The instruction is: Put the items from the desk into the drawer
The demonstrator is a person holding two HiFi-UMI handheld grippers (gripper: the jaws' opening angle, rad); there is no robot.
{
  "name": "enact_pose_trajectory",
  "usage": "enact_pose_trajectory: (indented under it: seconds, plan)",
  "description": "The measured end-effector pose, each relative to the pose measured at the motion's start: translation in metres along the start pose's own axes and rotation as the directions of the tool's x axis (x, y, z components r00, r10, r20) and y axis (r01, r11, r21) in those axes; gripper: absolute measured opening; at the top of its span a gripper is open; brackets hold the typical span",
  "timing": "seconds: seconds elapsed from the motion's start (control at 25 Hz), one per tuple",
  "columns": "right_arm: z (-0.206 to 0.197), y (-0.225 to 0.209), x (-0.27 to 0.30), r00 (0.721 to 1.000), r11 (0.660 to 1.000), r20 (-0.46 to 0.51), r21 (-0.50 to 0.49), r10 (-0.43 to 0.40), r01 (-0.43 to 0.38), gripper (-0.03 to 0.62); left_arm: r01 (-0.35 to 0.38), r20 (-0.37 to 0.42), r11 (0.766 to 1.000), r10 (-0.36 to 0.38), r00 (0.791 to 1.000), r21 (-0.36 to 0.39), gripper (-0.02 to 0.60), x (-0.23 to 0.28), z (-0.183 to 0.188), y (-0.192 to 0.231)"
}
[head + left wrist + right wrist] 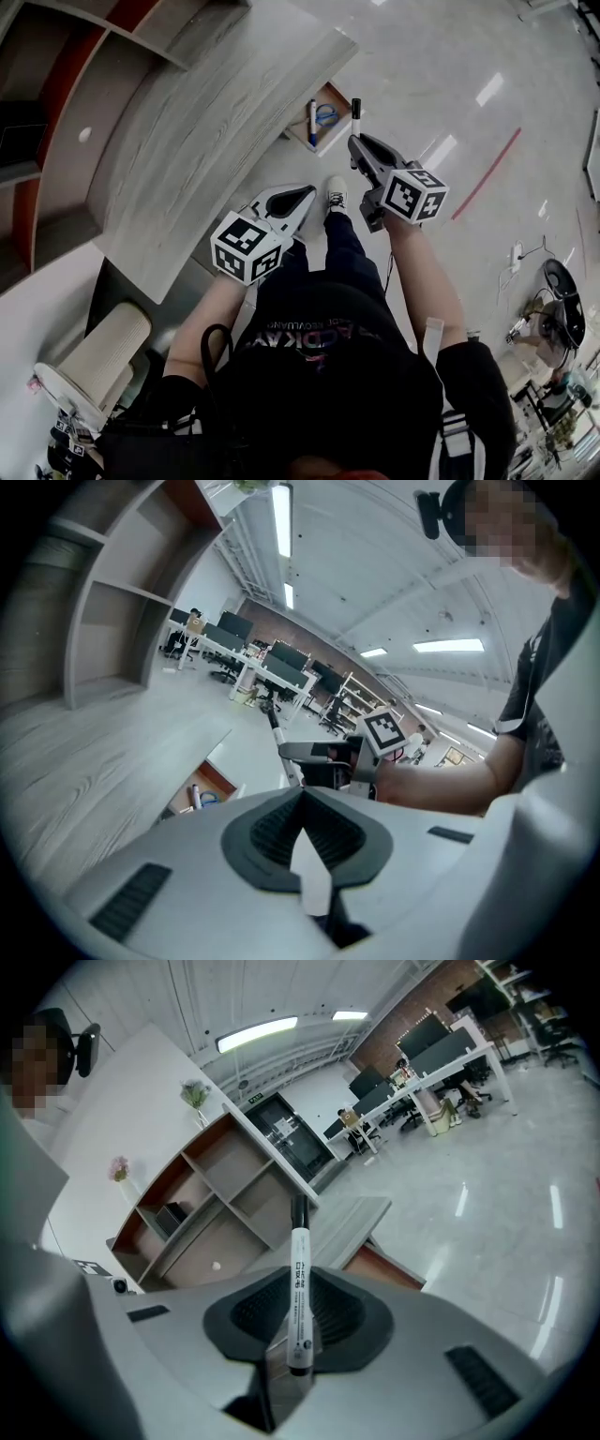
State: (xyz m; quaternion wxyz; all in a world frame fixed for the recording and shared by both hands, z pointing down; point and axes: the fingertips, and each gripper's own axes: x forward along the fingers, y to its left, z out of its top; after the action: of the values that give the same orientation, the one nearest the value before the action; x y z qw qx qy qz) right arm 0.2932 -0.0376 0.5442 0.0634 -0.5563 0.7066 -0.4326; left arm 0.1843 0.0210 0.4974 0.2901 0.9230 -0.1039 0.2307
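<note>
The right gripper (pixel 357 142), clamped on a marker (pixel 355 110), holds it near the open drawer (pixel 298 127), so the next move is probably to lower it and let go, while the left gripper (pixel 305 193) has its jaws together with nothing in them

1. The shirt (pixel 305 336) low in the middle of the head view is showing a row of pale letters. They are sitting upside down and blurry, so the words are not coming clear.
2. The marker (pixel 299 1290) in the middle of the right gripper view is carrying small black print along its white body. It is too small to read.
3. One cube (pixel 414 195) right of the middle of the head view and the other cube (pixel 246 246) left of the middle are showing black and white square patterns.
</note>
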Motion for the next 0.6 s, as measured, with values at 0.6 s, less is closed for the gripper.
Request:
enact_pose_trajectory:
  seconds: [0.6]
  plan:
    - [-0.039, -0.068, 0.068, 0.984, 0.984, -0.168, 0.162, -0.053, 0.081, 0.077, -0.044, -0.089, 0.995, 0.036, 0.995, -0.093, 0.011, 0.048, -0.021, 0.013]
